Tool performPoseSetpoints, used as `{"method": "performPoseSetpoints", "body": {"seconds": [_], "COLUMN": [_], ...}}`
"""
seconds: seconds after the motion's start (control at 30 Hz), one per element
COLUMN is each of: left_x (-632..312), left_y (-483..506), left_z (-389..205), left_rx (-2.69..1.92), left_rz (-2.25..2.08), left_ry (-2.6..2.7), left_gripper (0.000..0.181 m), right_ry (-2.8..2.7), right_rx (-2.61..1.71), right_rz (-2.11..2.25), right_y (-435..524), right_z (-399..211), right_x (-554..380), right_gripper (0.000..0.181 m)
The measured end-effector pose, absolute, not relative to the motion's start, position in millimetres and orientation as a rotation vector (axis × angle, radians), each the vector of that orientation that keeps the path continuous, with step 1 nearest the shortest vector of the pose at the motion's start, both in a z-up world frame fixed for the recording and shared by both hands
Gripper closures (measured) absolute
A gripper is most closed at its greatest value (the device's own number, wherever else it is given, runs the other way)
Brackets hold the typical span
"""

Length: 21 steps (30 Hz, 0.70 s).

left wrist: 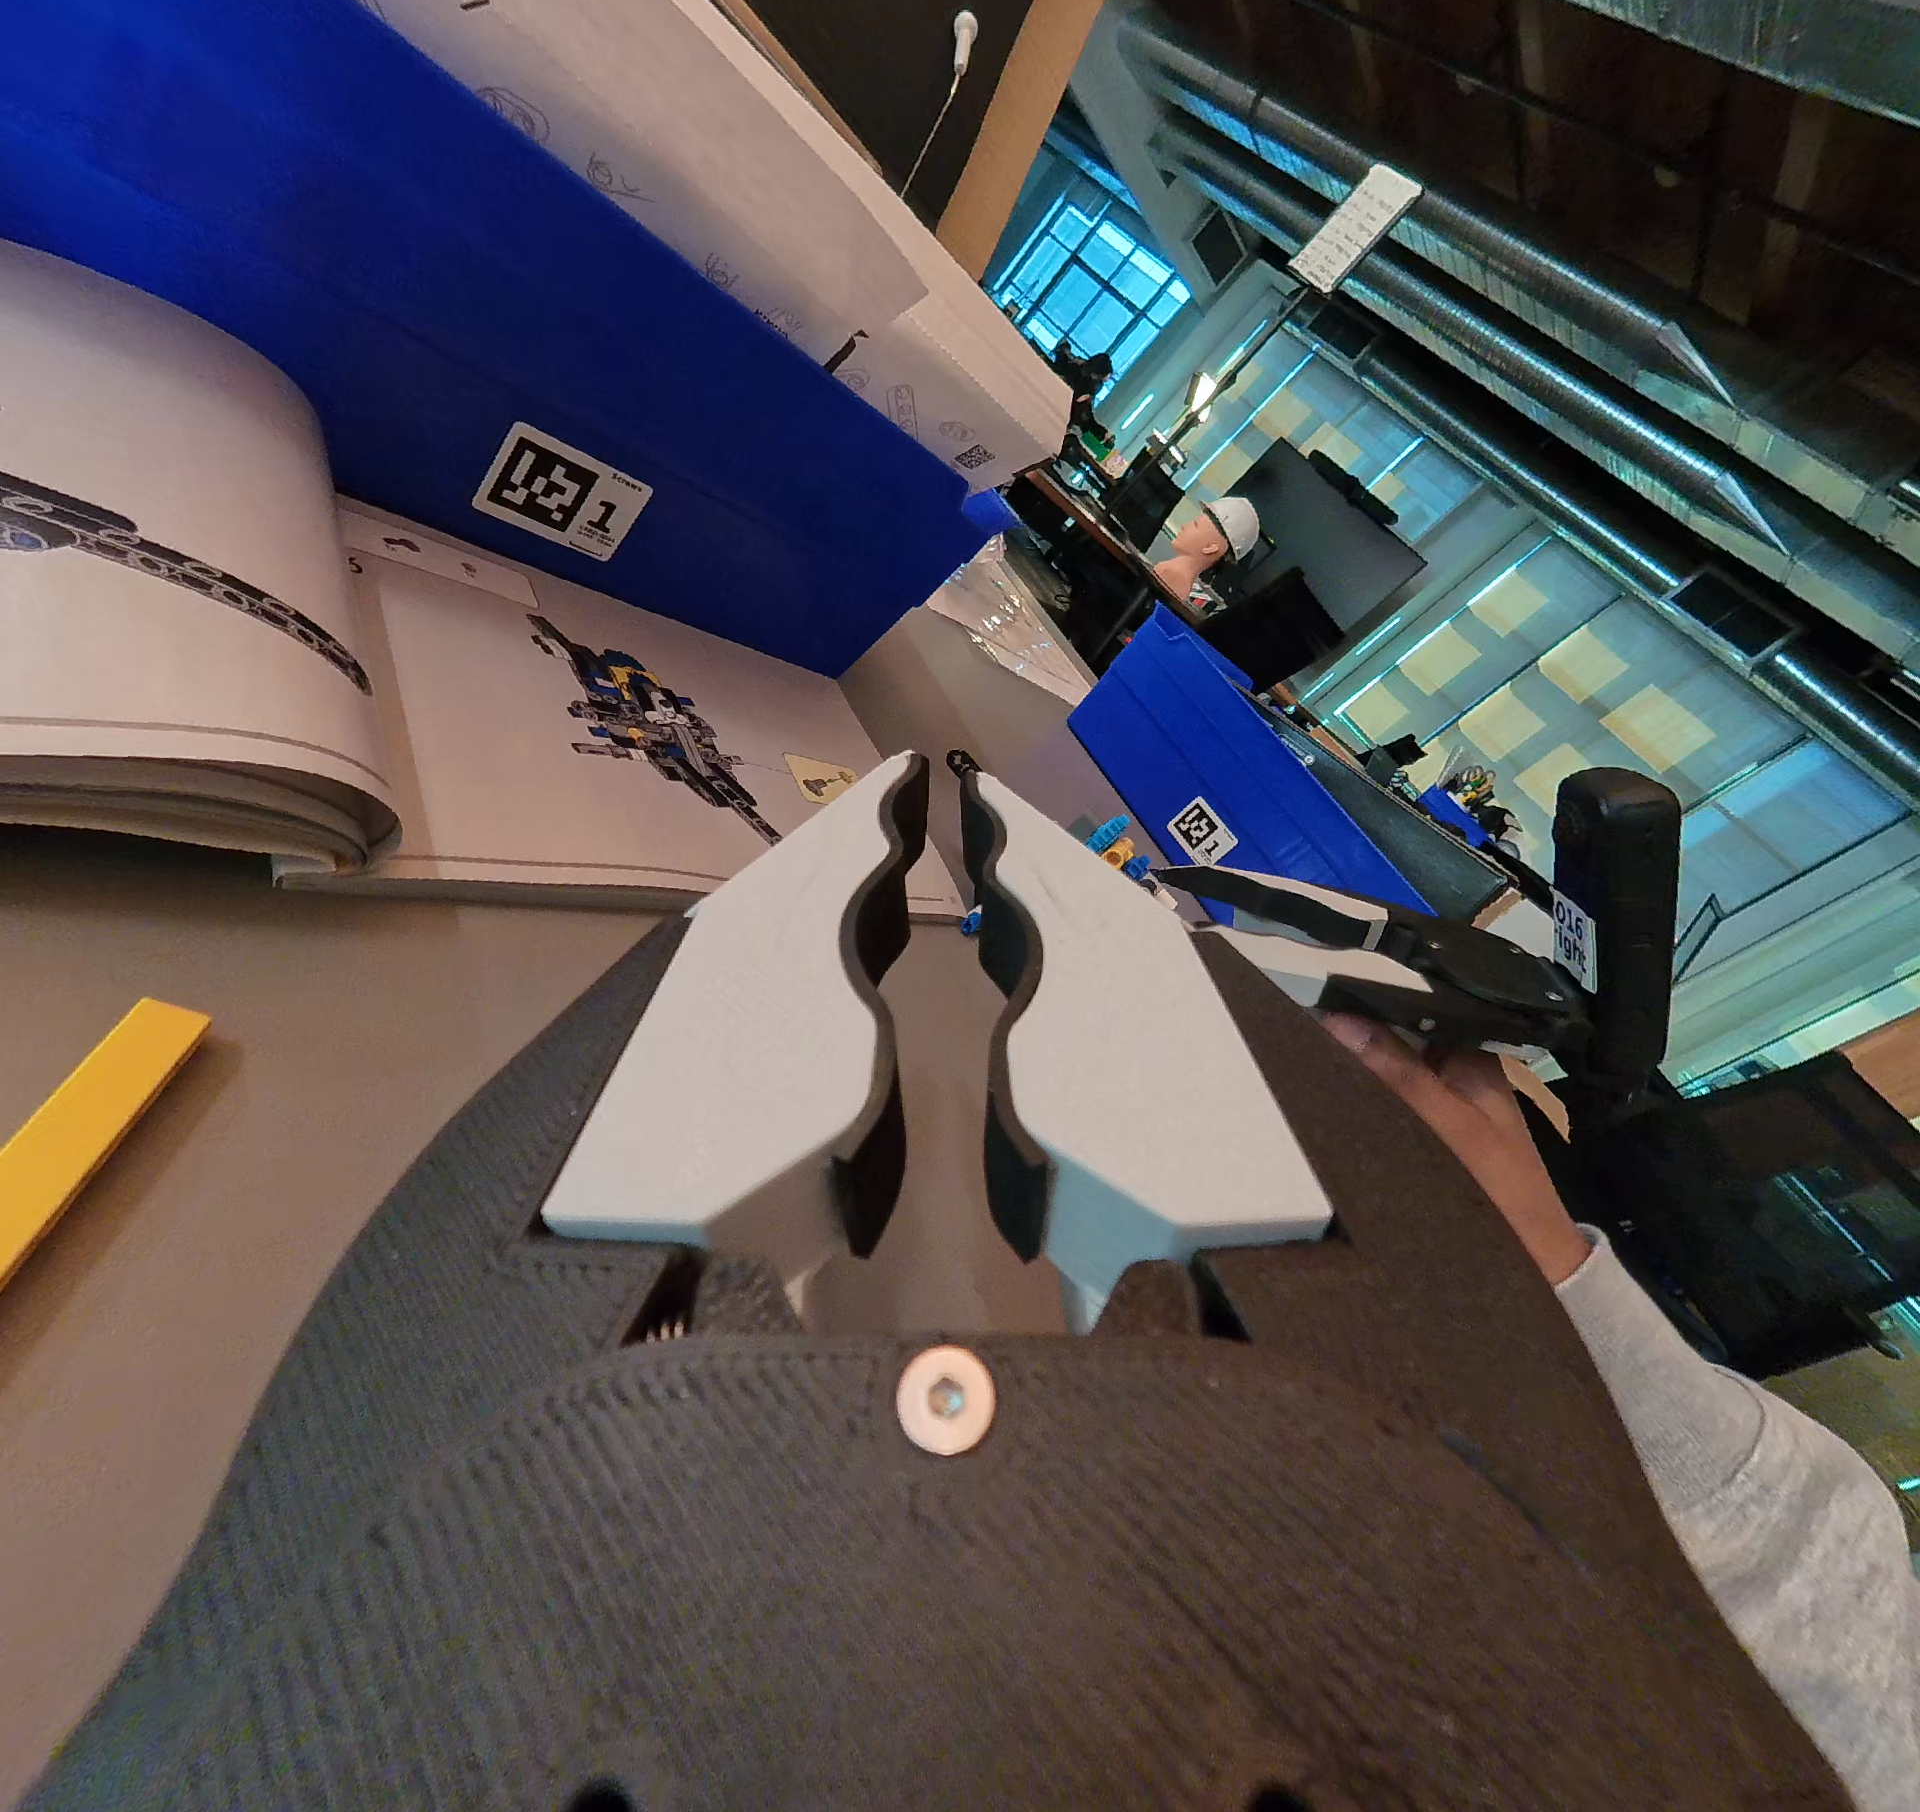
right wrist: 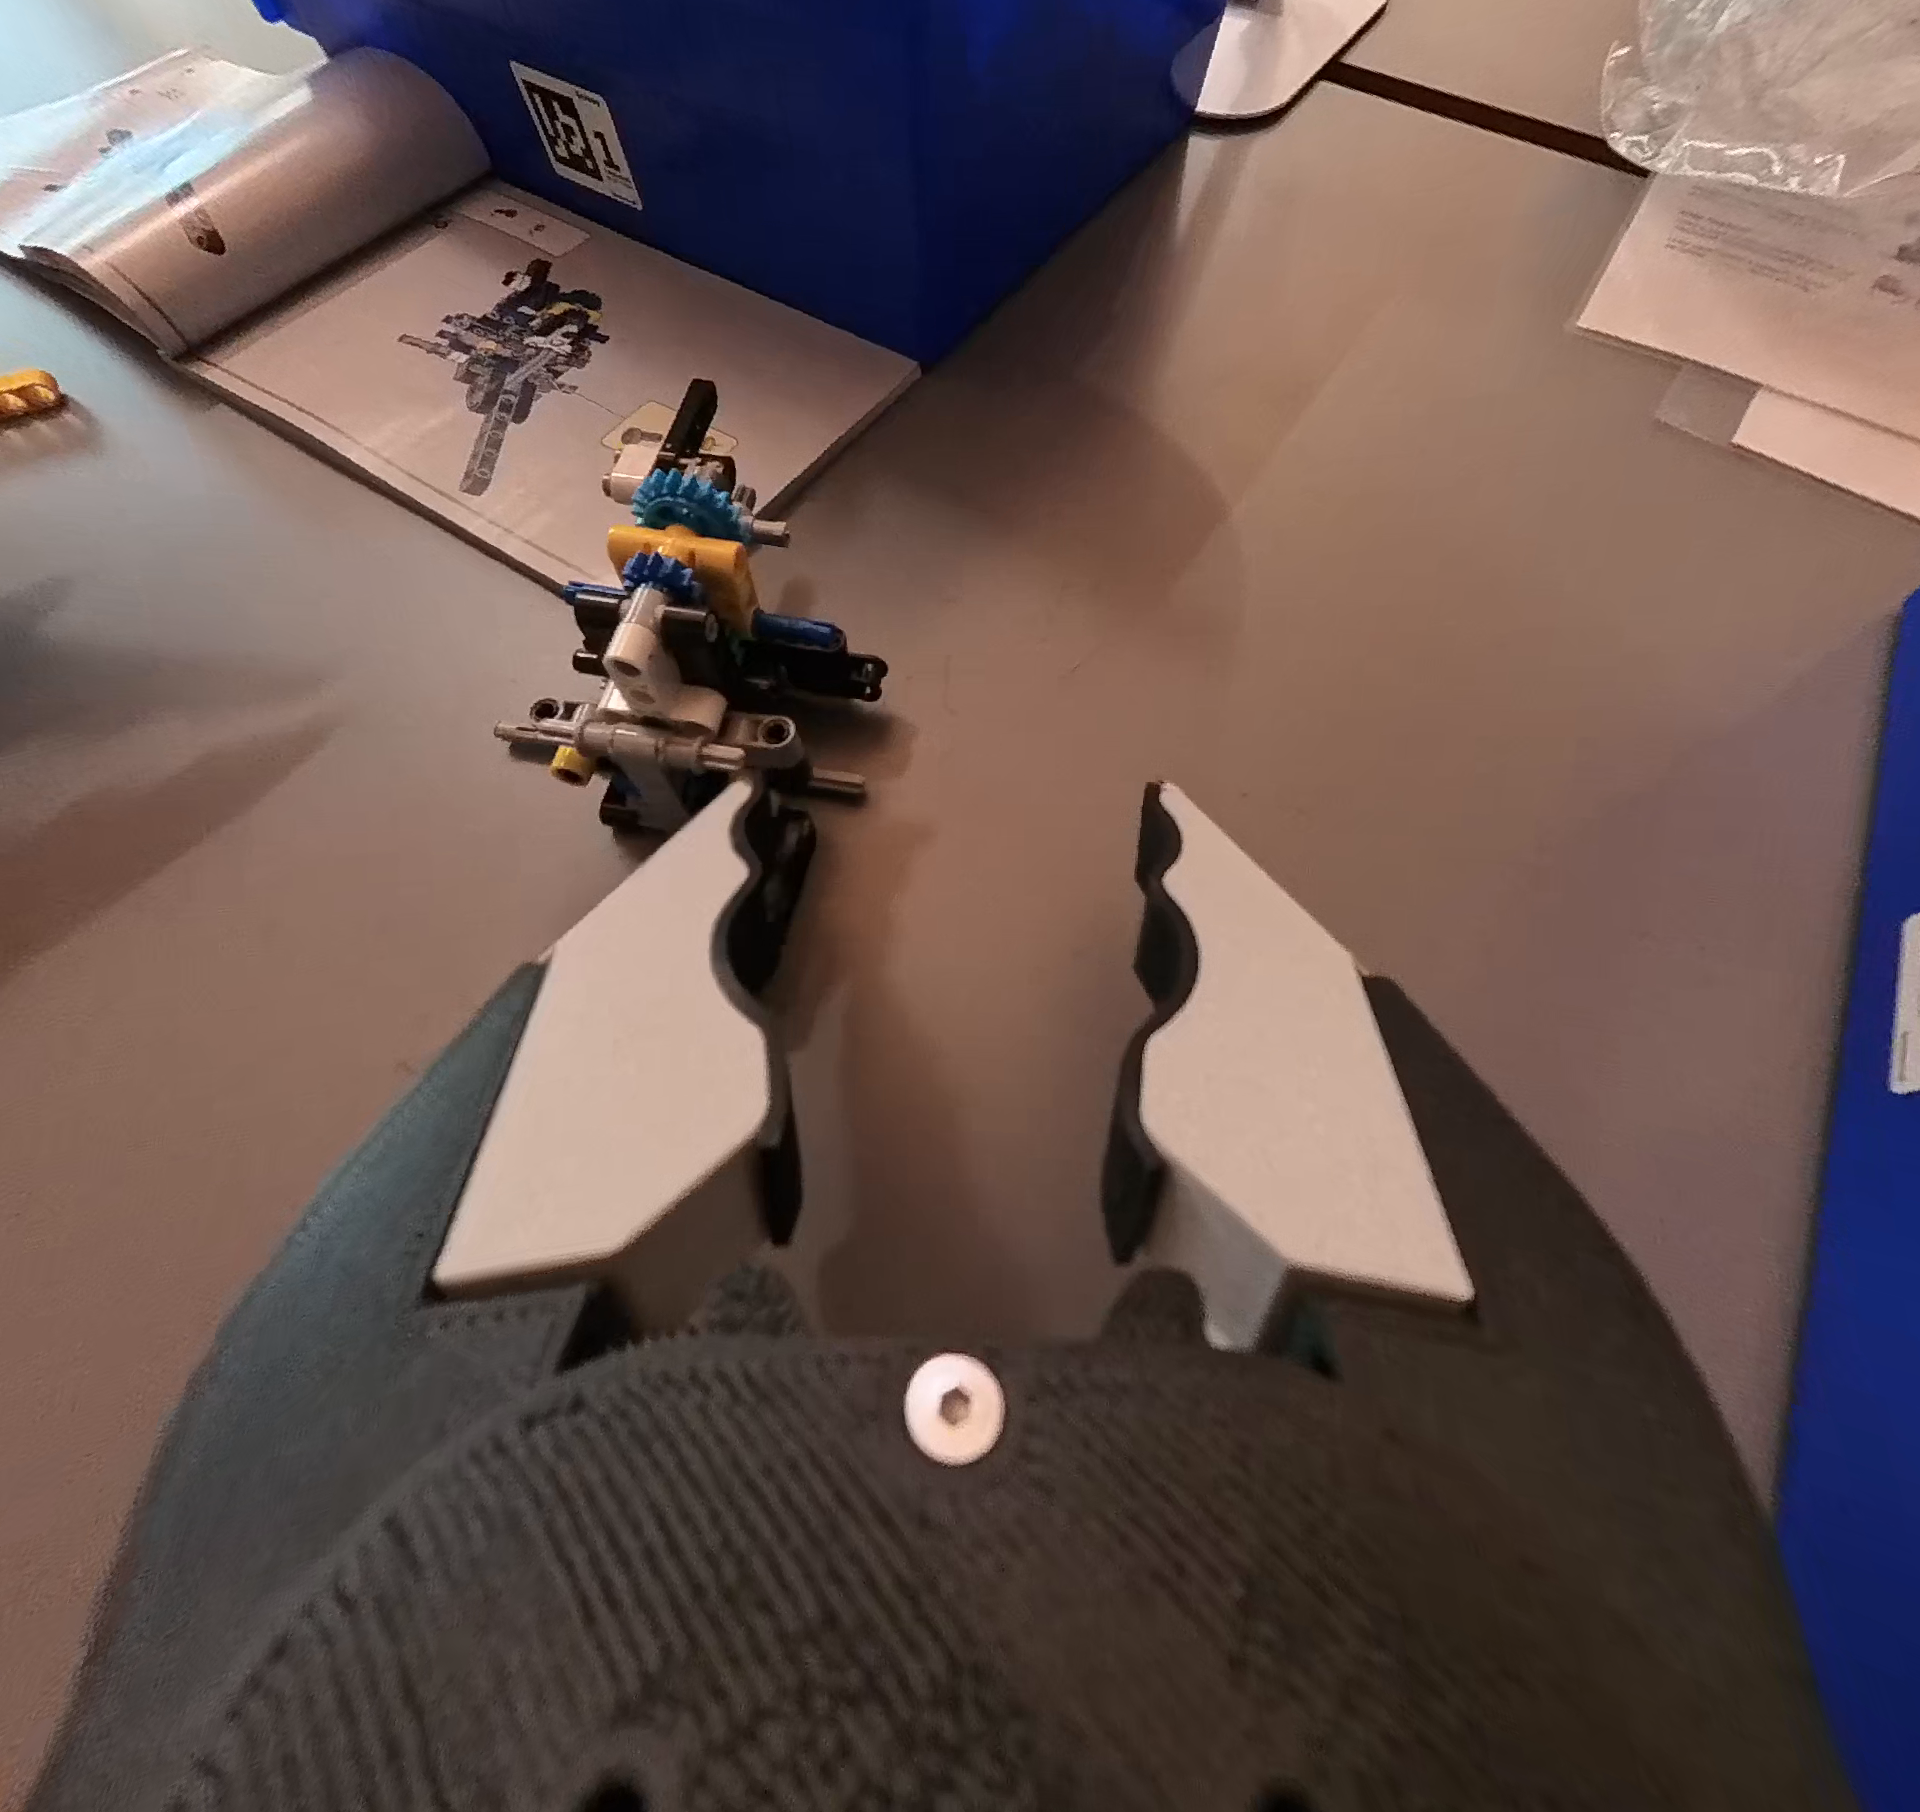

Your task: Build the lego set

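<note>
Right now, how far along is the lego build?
Done: a partial lego assembly with gears stands on the table beside the open instruction booklet. In hand: the left gripper pinches a small black pin; the right gripper is open, empty. Left: fitting that pin, and loose yellow pieces.

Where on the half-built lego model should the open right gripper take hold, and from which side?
Judging by shape, grip the lego model across its black beam frame, from the right gripper side. Its flat sides suit the fingers; gears and thin axles stick out elsewhere.
</note>
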<state>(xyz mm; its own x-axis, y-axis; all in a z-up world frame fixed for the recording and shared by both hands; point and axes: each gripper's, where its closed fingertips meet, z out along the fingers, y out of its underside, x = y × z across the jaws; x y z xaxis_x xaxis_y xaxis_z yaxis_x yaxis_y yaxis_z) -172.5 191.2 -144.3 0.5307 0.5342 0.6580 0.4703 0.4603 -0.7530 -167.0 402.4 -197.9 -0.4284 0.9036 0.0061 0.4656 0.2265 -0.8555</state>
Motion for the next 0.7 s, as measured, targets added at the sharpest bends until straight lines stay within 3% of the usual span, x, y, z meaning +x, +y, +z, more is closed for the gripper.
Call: {"method": "performPoseSetpoints", "body": {"seconds": [0.7], "left_x": [-173], "left_y": [191], "left_z": [-144], "left_rx": [-1.152], "left_rz": [0.049], "left_ry": [-1.076], "left_gripper": [0.178], "right_ry": [-2.059], "right_rx": [-1.216], "right_rz": [1.065], "right_y": [396], "right_z": [-205], "right_x": [-165], "right_gripper": [0.109]}}
